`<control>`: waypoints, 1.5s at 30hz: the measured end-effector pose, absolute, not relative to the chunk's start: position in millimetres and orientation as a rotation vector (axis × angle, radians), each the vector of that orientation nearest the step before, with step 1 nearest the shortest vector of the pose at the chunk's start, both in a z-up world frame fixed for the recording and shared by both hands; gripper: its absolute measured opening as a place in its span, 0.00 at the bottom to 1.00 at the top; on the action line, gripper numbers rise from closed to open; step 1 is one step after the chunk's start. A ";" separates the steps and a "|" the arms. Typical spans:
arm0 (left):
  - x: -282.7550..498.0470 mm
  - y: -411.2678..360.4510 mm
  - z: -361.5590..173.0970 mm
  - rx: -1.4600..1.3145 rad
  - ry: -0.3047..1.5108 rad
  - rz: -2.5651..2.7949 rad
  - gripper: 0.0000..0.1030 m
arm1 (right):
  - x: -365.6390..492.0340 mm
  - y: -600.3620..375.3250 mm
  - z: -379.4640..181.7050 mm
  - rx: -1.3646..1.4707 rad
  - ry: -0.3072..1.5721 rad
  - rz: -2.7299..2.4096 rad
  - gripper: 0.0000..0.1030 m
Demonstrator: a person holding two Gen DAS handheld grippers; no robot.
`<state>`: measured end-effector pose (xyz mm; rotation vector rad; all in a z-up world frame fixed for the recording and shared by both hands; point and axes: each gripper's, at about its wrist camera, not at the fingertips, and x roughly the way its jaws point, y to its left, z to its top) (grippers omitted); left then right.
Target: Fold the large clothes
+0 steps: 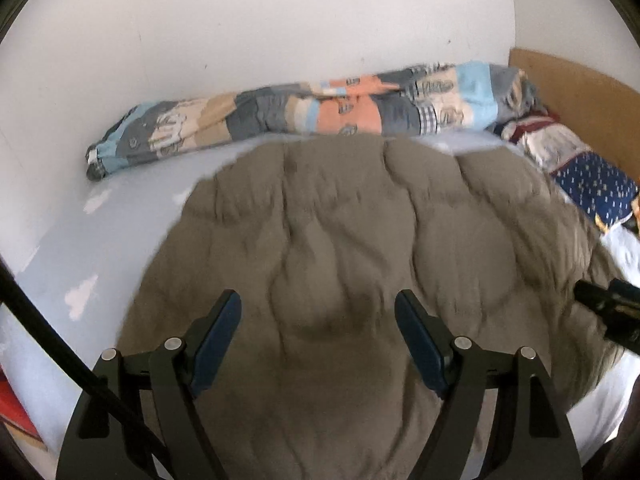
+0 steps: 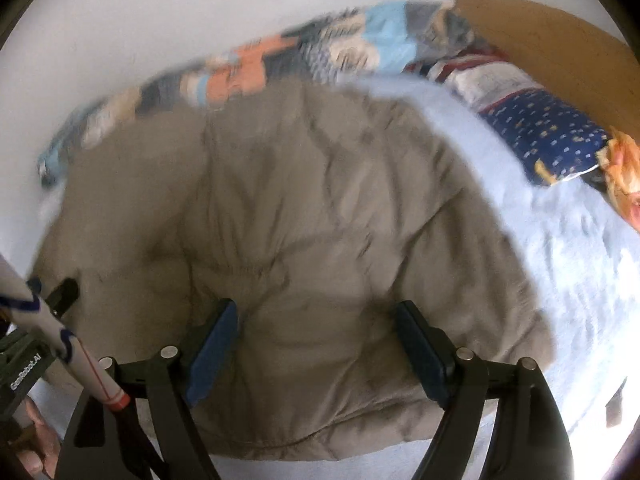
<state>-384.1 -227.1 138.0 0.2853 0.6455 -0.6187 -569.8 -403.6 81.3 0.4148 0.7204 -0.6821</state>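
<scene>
While both the left gripper point(image 1: 318, 336) and right gripper point(image 2: 316, 340) are hanging wide open and empty, we are hovering over the padded jacket point(image 1: 360, 232), needing a near-edge grasp next.

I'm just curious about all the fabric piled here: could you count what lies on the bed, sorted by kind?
Puffy brown jacket: 1
Rolled patchwork blanket along the wall: 1
Pillows: 2, one navy with small dots, one red and white
Total: 4 things on the pale blue bed sheet

Jacket point(image 1: 360, 240) on bed point(image 1: 80, 240), rolled quilt point(image 1: 304, 112) behind, pillow point(image 1: 592, 188) right
</scene>
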 end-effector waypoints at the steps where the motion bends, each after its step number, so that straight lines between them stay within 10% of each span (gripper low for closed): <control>1: -373.1 -232.6 143.1 0.284 0.656 -0.617 0.76 | -571.3 -407.6 91.3 0.402 0.684 -0.702 0.83; 14: -272.2 -281.8 99.2 0.295 1.002 -0.615 0.83 | -493.0 -500.2 59.3 0.486 0.918 -0.709 0.91; 26: -345.9 -209.8 154.5 0.219 0.831 -0.586 0.81 | -577.5 -462.1 111.8 0.461 0.770 -0.778 0.85; 45: -360.5 -170.7 99.0 0.205 0.892 -0.525 0.86 | -624.7 -461.1 49.9 0.624 0.866 -0.786 0.93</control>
